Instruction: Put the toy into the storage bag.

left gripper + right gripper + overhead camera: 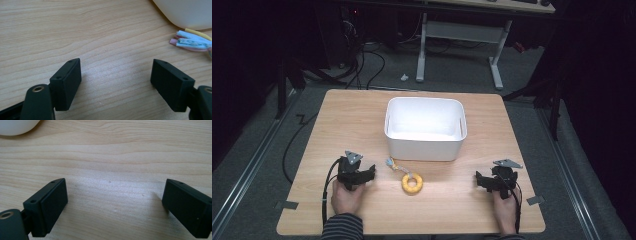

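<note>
Both my grippers, left (368, 172) and right (479, 178), gape empty on the desk (337, 120). Yellow ring toy (412, 183) with coloured tassel: I judge it light, soft; grasp across the ring's rim.

No readable text, labels, brands, numbers or signs anywhere in views.

A light wooden table (357, 112) stands on grey carpet (532, 75). Beyond its far edge is a white desk frame (459, 31), with black cables (373, 64) and a small white scrap (403, 77) on the floor left of it. Grey tape tabs (286, 205) (535, 200) sit at the table's near side edges — metal rails (247, 170) flank it.
</note>
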A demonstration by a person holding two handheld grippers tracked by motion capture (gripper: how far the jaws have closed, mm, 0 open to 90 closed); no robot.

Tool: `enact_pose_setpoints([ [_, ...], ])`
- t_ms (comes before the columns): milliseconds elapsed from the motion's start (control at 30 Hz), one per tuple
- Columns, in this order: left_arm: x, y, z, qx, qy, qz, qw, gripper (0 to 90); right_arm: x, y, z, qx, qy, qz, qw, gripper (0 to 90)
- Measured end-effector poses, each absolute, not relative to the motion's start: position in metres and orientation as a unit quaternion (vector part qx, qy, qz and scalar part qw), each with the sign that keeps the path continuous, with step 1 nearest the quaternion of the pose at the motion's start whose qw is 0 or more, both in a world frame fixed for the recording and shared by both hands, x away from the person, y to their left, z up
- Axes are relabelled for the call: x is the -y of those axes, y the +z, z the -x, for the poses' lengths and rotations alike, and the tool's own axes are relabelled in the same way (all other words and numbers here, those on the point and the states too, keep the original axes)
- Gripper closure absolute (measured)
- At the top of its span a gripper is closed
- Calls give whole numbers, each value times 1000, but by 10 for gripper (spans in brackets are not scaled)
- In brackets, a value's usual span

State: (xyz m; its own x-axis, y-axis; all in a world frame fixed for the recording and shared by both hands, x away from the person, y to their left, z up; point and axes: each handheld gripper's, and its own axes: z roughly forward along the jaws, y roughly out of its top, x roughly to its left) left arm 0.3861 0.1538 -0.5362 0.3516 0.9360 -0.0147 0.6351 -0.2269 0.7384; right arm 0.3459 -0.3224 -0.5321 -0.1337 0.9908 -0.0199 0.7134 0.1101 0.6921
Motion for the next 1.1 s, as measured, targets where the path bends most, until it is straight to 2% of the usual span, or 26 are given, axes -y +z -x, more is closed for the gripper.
enact_pose_setpoints([
  [1100,-156,-536,-386,-513,218,-758,338,256,320,-532,-345,-709,279,-598,250,63],
])
